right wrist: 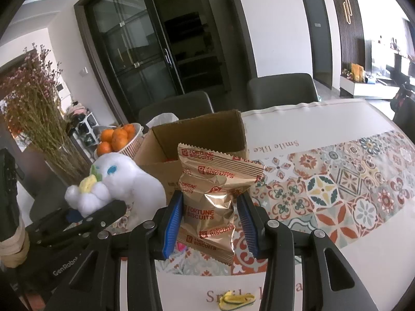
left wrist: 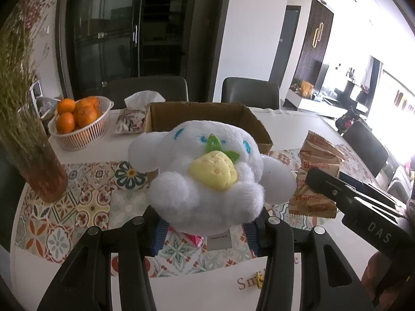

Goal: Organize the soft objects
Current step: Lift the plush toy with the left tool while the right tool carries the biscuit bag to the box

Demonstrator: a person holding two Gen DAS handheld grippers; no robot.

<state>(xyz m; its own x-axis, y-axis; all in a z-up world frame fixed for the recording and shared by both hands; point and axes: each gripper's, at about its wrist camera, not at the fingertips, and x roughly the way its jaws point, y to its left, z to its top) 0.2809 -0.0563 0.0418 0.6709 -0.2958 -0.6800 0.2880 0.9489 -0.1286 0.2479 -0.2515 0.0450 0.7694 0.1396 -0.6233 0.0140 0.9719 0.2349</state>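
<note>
White plush toy (left wrist: 207,173), squashy and light, sits clamped low in the left gripper (left wrist: 206,229) before the cardboard box (left wrist: 197,114); right gripper (right wrist: 210,221) pinches the crinkly biscuit packet (right wrist: 212,197) mid-body beside it.

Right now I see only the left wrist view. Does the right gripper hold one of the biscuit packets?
Observer: Yes. The right gripper is shut on the strip of gold biscuit packets, a blue pad on each side.
Operator: What is the yellow bit low in my view?
Observer: A small yellow-and-green item, flat on the white border of the tablecloth. I cannot tell what it is.
Operator: The plush toy hides the cardboard box. Anything inside?
Observer: I see bare inner walls of the cardboard box; its floor is hidden, so I cannot tell.
</note>
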